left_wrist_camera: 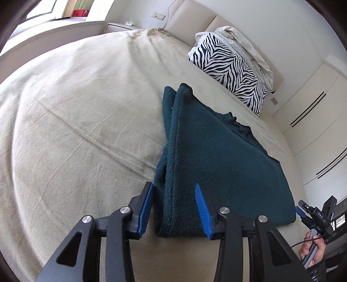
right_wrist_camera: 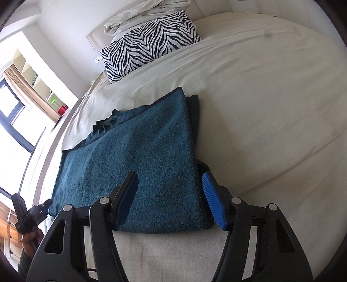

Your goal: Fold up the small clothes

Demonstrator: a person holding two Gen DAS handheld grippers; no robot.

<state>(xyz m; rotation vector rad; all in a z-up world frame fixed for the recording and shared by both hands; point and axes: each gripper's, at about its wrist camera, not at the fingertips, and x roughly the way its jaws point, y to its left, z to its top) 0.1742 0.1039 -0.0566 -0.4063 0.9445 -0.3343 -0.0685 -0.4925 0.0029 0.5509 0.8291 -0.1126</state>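
Cream bedding is covering the whole bed, wrinkled in long shallow creases, and a zebra-striped pillow is leaning near the padded headboard with a crumpled pale sheet piled behind it. White wardrobe doors are standing along one wall in the left wrist view, and a window with a tan curtain is showing at the edge of the right wrist view. Lying flat on the bedding is a folded dark teal sweater, its ribbed neckline visible at the far edge and its stacked layers showing along the side. The left gripper is straddling 1 near corner of the sweater, its 2 blue pads set on either side of the thick folded edge and seeming to squeeze the fabric. The right gripper is straddling the opposite near corner, jaws parted, with the sweater's edge lying between the pads; 1 pad is sitting just beside the cloth with a narrow gap, so it is not clamping. A hand holding the right gripper's handle is showing at the left view's lower edge.
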